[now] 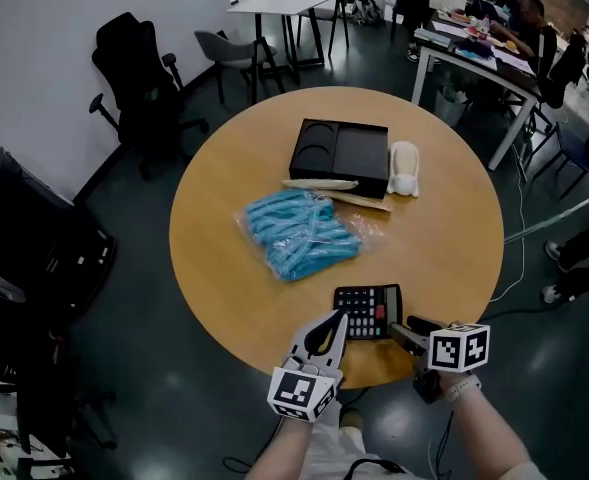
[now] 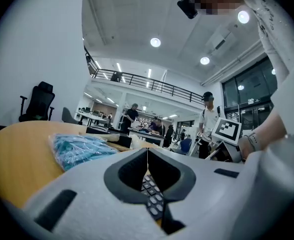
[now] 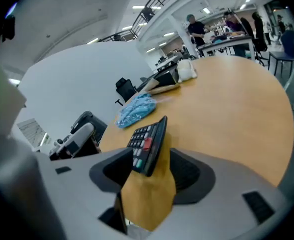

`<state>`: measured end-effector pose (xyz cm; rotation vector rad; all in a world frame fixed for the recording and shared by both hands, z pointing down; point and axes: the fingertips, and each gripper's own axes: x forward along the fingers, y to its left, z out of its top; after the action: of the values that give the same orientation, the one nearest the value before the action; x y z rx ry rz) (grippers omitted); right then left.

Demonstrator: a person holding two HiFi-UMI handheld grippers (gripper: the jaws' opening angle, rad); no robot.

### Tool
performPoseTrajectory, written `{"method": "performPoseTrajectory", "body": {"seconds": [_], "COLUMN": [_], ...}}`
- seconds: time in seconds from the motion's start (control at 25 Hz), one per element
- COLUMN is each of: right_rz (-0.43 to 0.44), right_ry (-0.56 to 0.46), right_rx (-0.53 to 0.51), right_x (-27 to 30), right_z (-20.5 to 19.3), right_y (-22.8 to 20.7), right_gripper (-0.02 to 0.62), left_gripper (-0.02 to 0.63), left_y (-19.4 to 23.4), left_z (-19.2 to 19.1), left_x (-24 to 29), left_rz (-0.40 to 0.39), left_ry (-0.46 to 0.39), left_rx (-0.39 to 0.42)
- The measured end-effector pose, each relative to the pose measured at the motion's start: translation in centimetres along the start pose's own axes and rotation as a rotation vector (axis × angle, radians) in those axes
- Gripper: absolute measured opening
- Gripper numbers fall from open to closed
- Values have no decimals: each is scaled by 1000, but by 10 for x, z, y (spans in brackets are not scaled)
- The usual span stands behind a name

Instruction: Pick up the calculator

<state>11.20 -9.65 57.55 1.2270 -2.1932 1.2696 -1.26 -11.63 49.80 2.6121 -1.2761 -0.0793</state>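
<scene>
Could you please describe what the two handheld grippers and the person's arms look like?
Both the left gripper and the right gripper have light grey moulded jaws with dark inner pads. Each carries a white cube printed with black square markers. The forearms are bare, and a pale band circles the right wrist.

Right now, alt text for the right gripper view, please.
The right gripper has its jaws open around the near end of a black calculator, with bare table showing between it and the jaw at the picture's right. Beyond, on the round wooden table, lie a blue plastic bag and a black tray.
</scene>
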Motion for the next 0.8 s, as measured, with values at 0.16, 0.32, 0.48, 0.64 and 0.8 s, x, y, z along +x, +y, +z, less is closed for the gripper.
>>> {"method": "performPoseTrajectory", "body": {"seconds": [0.16, 0.32, 0.48, 0.64, 0.8], "right_rz": [36, 121, 210, 249, 304], "right_ry": [96, 169, 194, 239, 228], "right_rx": [92, 255, 362, 344, 368], "right_x": [25, 44, 51, 49, 50], "right_z": [0, -4, 4, 3, 3], "right_y": [-12, -12, -9, -11, -8], "right_gripper": [207, 206, 204, 160, 74], "left_gripper": [8, 8, 8, 8, 8], "left_y": [15, 33, 51, 55, 58], "left_z": [-2, -4, -6, -10, -16], "left_x": [16, 18, 10, -2, -12], "left_rz": [-7, 19, 47, 54, 77], "left_ry": [-40, -53, -65, -47, -24], "left_rx": [16, 32, 12, -4, -18]}}
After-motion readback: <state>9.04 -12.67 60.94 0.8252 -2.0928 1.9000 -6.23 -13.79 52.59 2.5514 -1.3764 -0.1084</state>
